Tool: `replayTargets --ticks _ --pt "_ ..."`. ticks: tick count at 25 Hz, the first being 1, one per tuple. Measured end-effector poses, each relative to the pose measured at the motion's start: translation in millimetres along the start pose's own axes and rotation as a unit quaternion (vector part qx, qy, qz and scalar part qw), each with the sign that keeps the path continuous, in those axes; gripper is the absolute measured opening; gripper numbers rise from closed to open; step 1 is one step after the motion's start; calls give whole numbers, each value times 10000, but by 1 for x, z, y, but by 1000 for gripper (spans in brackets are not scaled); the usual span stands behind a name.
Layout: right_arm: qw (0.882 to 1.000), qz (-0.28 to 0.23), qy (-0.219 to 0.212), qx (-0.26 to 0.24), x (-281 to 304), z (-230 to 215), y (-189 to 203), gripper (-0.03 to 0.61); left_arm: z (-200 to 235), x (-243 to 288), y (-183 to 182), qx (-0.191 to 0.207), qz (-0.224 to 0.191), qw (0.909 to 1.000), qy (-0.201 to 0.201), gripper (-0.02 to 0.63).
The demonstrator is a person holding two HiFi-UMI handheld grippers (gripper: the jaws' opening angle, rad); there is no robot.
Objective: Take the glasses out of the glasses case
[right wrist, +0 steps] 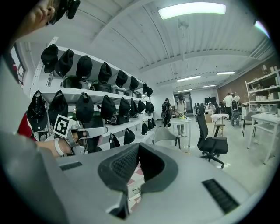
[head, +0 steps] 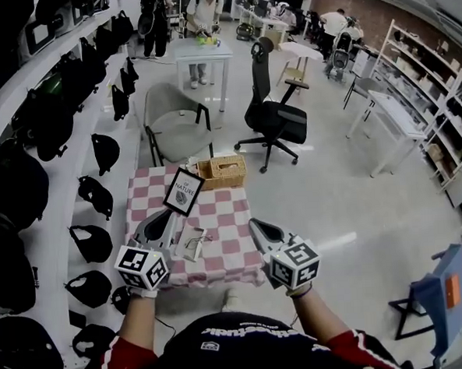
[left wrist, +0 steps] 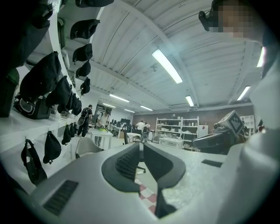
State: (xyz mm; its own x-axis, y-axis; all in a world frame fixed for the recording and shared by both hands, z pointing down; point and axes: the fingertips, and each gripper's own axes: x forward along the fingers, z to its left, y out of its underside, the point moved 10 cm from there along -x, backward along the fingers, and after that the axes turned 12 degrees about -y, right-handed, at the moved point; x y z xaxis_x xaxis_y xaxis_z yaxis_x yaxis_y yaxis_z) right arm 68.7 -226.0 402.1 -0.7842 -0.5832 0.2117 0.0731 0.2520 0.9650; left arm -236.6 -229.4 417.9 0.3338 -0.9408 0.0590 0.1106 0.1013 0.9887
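Left gripper (head: 169, 217), right gripper (head: 254, 224), both closed, at table's (head: 226, 213) near edge

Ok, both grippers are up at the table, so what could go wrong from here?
The left gripper and right gripper are both shut and empty. If they push in like that, they may shove the glasses case across the checkered cloth rather than grip anything. The framed sign stands just behind the case and could be knocked over.

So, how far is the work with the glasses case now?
Nothing looks done yet: the glasses case lies on the checkered table, apparently with the glasses in it. In hand: nothing, since the left tool and the right tool are both shut and empty. Left to do: lifting the glasses out.
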Motion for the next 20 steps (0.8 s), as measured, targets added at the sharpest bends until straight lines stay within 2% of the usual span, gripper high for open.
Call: replayTargets --ticks 3,5,12,20 --pt "10000 10 -1 37 4 -7 2 3 -1 11 5 98 48 9997 203 80" --pt "10000 24 -2 68 6 -11 4 3 -2 18 8 146 110 9994 280 98" --pt "9999 95 36 129 12 -27 11 3 1 44 32 194 451 9980 400 101" --pt "9995 246 30 210 19 -45 20 3 0 73 77 405 1041 9912 710 101"
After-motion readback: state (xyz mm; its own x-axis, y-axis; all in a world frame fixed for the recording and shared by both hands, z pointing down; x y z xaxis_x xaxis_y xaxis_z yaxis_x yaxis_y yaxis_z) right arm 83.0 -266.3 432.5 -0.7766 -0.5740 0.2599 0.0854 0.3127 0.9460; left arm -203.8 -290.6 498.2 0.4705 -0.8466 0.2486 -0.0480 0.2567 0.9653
